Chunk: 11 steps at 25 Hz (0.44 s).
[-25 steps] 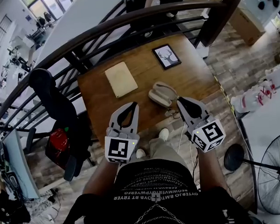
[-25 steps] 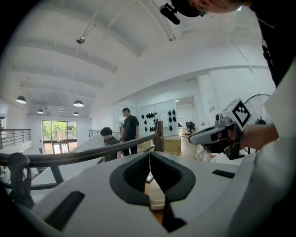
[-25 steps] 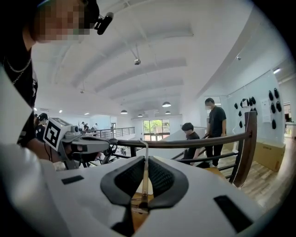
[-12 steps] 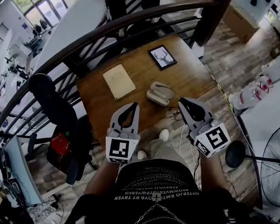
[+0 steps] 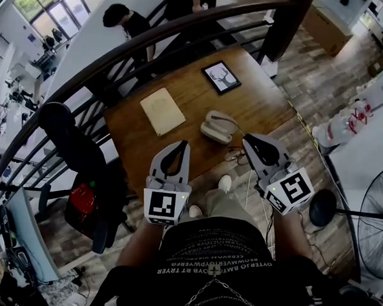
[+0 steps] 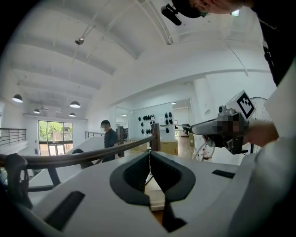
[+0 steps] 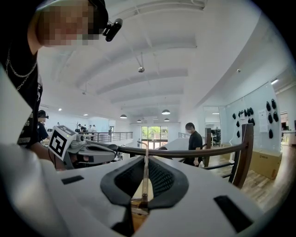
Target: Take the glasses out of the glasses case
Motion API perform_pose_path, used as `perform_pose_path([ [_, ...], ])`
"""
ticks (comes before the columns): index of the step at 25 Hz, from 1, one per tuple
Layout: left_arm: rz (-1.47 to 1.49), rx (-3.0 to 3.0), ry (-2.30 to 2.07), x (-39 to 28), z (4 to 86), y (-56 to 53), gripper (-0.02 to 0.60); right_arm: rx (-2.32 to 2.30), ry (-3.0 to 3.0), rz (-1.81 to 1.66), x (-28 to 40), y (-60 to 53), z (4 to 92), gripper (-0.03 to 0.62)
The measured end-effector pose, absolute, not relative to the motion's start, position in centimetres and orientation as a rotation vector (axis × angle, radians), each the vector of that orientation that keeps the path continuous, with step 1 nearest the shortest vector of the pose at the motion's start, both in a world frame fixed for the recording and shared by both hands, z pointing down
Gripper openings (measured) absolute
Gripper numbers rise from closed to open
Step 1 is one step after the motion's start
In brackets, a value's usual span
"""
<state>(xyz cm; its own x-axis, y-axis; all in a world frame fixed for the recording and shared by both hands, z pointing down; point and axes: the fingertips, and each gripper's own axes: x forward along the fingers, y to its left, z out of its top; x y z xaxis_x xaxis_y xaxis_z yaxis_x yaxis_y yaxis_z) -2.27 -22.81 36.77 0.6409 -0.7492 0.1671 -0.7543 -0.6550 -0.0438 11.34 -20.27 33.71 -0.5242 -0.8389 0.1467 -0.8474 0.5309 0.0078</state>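
The table [image 5: 178,147] is smooth, warm-toned wood. On it, I see a case [image 5: 217,127] of pale satin plastic or leather and a matt cream pad [image 5: 163,110]. My right gripper [image 7: 145,162] is matt grey plastic with ribbed black pads [image 7: 160,178]; the glasses [image 7: 145,185] arm there looks metal.

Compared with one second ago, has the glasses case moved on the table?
No. The glasses case lies at the same spot on the table, equally far from the picture frame and the beige pad.
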Motion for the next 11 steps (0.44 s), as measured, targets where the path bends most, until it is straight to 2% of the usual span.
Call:
perform_pose_path([
  [11, 0.27, 2.801, -1.278, -1.9, 38.8, -25.9, 0.029, 1.437, -2.63, 0.139, 11.2, -23.3, 35.4, 0.034],
])
